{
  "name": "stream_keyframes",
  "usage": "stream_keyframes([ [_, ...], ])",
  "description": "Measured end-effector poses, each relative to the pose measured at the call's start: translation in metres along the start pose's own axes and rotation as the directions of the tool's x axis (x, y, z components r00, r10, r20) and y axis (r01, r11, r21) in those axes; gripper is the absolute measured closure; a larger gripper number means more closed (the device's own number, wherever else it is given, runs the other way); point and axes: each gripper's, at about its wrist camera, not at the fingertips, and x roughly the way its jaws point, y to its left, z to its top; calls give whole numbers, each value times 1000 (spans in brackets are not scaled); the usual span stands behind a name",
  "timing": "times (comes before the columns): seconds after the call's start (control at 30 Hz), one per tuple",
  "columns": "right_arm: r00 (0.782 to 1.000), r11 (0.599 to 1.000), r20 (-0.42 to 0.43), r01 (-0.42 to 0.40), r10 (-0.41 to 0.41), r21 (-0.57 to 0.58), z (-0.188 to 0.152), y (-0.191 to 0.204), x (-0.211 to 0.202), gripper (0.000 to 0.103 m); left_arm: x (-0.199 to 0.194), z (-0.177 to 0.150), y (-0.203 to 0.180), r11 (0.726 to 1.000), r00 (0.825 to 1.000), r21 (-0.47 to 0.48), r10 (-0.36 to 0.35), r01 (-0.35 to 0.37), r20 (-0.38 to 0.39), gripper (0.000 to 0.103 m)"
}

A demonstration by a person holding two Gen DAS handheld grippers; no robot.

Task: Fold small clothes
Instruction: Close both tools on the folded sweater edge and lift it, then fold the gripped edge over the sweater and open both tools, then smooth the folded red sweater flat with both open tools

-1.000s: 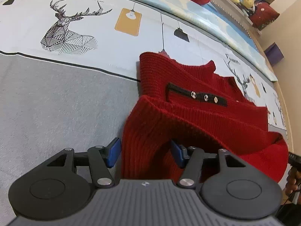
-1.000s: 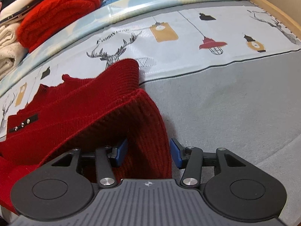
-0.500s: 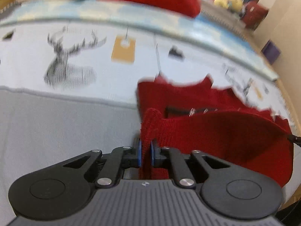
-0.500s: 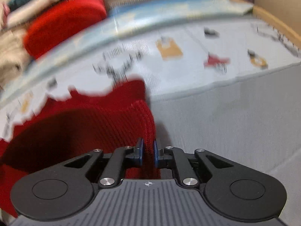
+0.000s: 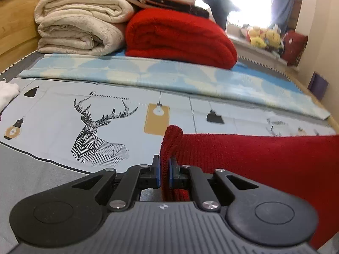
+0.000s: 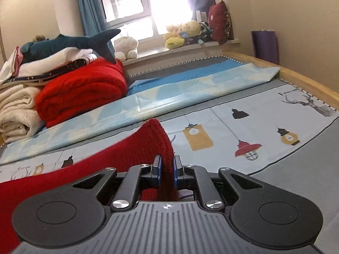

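Observation:
A small red knitted sweater (image 5: 254, 156) hangs stretched between my two grippers, lifted above the bed. My left gripper (image 5: 164, 169) is shut on its left corner; the fabric runs off to the right. In the right wrist view my right gripper (image 6: 166, 169) is shut on the other corner of the sweater (image 6: 127, 154), which runs off to the left. The lower part of the sweater is hidden behind the gripper bodies.
The bed has a printed sheet with deer and lamps (image 5: 95, 131) and a grey area (image 6: 296, 169). A folded light blue quilt (image 5: 169, 76) lies behind. Stacked cream blankets (image 5: 80, 25) and a red blanket (image 5: 180, 36) stand at the back. Plush toys (image 6: 184, 33) sit on the windowsill.
Both grippers closed on the sweater's corners and lifted it off the bed. The views tilted up toward the back of the bed and the window.

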Motion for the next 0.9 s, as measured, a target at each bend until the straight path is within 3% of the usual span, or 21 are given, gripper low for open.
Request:
stream_keyframes([
  [0.23,999,998,-21,33,-34,-50,-5,12,25,93,25,0,0,1000,999,0,23,-23,-46,95],
  [0.33,985,997,-156,62,-68,-44,-16,8,49,90,44,-7,-1,1000,986,18,19,-16,-168,90],
  [0.4,955,993,-275,107,-114,-39,-24,4,64,82,49,-11,-3,998,975,51,53,-43,-215,82],
  [0.43,949,992,-289,119,-124,-34,-25,2,65,79,46,-11,-3,997,977,62,65,-53,-203,73],
  [0.53,957,991,-263,130,-123,11,-23,-4,51,68,26,-9,-3,999,989,44,38,-32,-141,52],
  [0.67,963,998,-269,42,-30,39,-27,-1,25,64,0,-13,-9,998,989,25,-60,64,-138,50],
  [0.77,946,997,-313,-74,82,37,-33,3,5,57,-16,-17,-20,986,960,15,-158,165,-230,50],
  [0.9,922,985,-361,-168,142,-41,-46,13,-23,57,-43,-35,-43,966,942,129,-180,223,-283,49],
])
